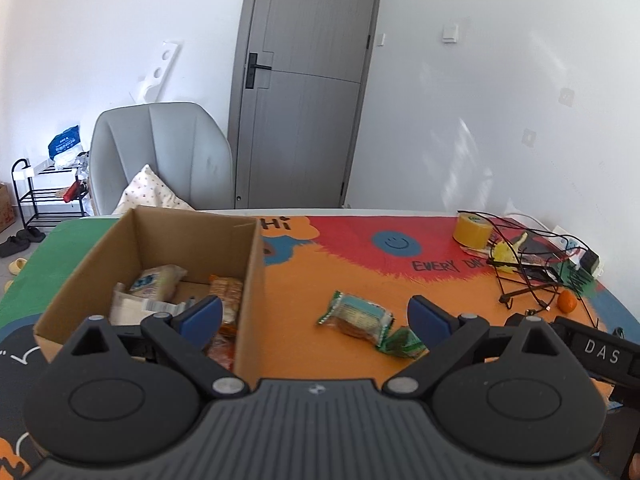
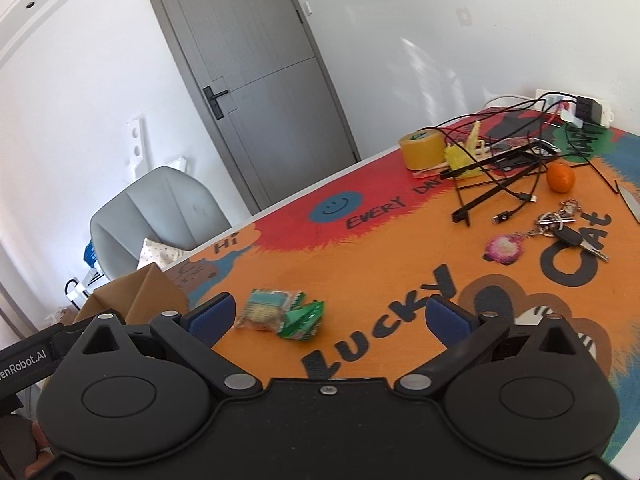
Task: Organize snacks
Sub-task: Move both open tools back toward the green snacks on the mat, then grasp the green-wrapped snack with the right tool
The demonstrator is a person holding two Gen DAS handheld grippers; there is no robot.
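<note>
An open cardboard box [image 1: 248, 280] stands on the colourful table mat, with several wrapped snacks [image 1: 160, 284] inside. It also shows at the left edge of the right wrist view [image 2: 136, 296]. A green-wrapped biscuit pack [image 1: 360, 318] lies on the orange mat just right of the box, and shows in the right wrist view [image 2: 276, 312]. My left gripper [image 1: 316, 316] is open and empty, above the box's right wall, with the pack between its fingers further ahead. My right gripper [image 2: 332, 320] is open and empty, with the pack near its left finger [image 2: 212, 316].
A roll of yellow tape [image 2: 422, 148], a black stand with tangled cables [image 2: 508, 168], an orange [image 2: 560, 176], keys with a pink fob [image 2: 556, 232] and a power strip [image 2: 576, 108] lie at the table's far right. A grey chair [image 1: 160, 156] stands behind the box.
</note>
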